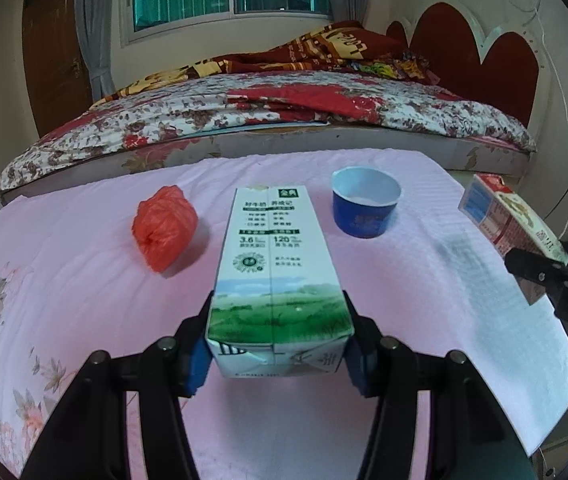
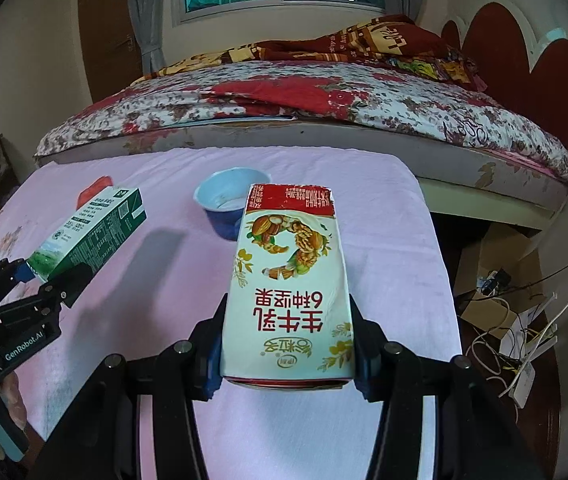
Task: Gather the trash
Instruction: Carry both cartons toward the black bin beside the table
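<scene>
Landmark: blue cup (image 1: 366, 208), upright on the pink-covered table (image 1: 63, 264).

Left of the cup: red crumpled bag (image 1: 164, 226) lies on the table, untouched.

Just left of the cup, raised off the table: green milk carton (image 1: 273, 276), held at its base end by the left gripper (image 1: 277, 354). Fingers (image 1: 197, 360) about half open, pads pressed on the carton's two side walls. Carton sticks out far forward of the pads.

Right of the cup, also raised: red-and-white milk carton (image 2: 290, 280) in the right gripper (image 2: 286, 354), fingers likewise about half open and clamped on its near end.

Risks, judged:
- Both grips sit at one end, so each carton's long free end can lever down and pivot or slip out, more so if liquid remains.
- Soft carton walls may buckle under the pads, loosening hold.
- Cartons' far ends hang above or near the cup; a low swing could tip it.
- No bin visible; drop-off spot cannot be told.
</scene>
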{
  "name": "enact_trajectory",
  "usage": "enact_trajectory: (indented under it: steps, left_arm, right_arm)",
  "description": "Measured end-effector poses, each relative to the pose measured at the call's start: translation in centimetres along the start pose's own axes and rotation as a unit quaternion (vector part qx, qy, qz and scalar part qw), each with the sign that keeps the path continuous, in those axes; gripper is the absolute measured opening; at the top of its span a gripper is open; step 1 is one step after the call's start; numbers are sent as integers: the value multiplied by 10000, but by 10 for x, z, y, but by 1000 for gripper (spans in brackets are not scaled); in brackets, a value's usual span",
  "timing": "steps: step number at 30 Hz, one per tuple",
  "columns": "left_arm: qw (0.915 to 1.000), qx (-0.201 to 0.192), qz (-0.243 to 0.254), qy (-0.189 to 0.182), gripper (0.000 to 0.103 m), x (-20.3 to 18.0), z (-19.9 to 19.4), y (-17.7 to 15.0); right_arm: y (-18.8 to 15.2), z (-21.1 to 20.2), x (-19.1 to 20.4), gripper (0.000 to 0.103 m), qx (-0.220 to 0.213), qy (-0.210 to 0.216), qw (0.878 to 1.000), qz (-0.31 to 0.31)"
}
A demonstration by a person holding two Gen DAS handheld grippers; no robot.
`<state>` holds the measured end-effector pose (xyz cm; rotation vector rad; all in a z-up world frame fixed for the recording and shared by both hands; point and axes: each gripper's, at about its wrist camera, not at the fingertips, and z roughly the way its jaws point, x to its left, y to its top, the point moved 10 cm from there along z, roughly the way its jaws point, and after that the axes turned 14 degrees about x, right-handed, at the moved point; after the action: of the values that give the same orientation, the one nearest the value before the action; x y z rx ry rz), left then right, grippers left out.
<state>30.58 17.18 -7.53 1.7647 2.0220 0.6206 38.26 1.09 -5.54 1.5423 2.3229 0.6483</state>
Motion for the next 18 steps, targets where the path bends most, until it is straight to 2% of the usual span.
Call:
enact_trajectory:
  steps: [8,18]
  left_arm:
    - [9996,-177,-41,-206,56,-6,-30,-21]
    - [9984,-314,98,-452,55,-33,-57,-42]
  right_arm:
    - [-32,-24,9,52,6,-44,9996,-294]
    - [-66,-60,-2,52,-91,-116,9990,-413]
